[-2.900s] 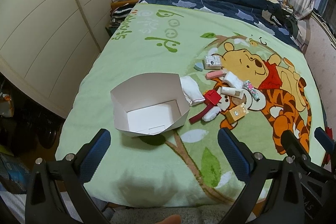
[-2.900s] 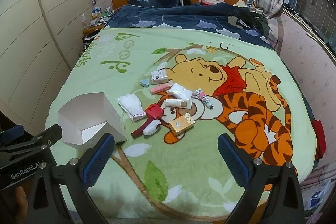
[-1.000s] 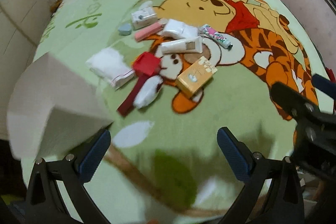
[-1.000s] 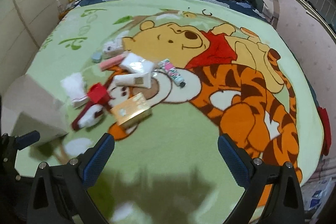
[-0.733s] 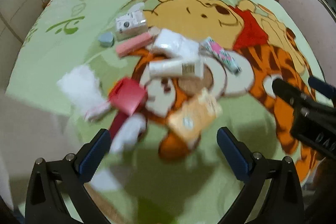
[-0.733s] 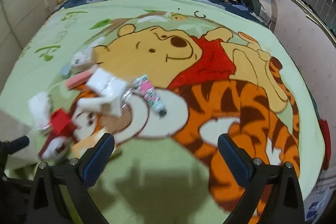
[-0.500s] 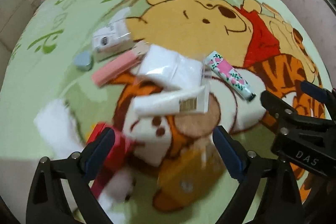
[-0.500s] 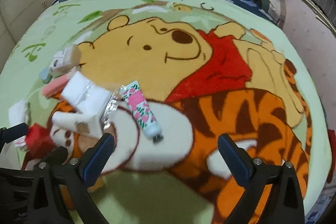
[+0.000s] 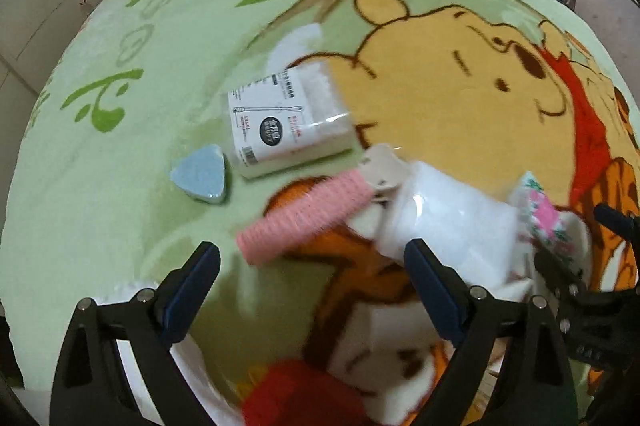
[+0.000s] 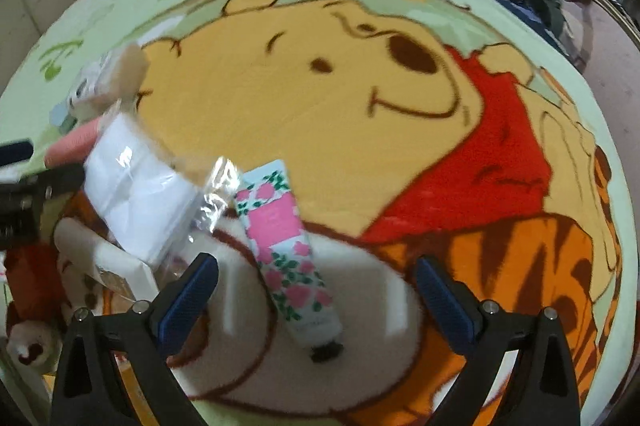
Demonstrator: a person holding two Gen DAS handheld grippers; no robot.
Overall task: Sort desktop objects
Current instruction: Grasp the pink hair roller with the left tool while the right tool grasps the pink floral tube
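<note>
Both are gaping wide and empty: the right hand-held gripper [image 10: 316,286] is hanging over the floral tube [image 10: 286,246] lying on the bed blanket [image 10: 280,98]; light, squashy, best pinched mid-body. The left hand-held gripper [image 9: 312,280] is hovering near the pink roller [image 9: 304,216].

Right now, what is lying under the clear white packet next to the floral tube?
The clear white packet lies partly on a white tube, beside the floral tube. Under both is the cartoon blanket. Anything else beneath the packet is hidden.
</note>
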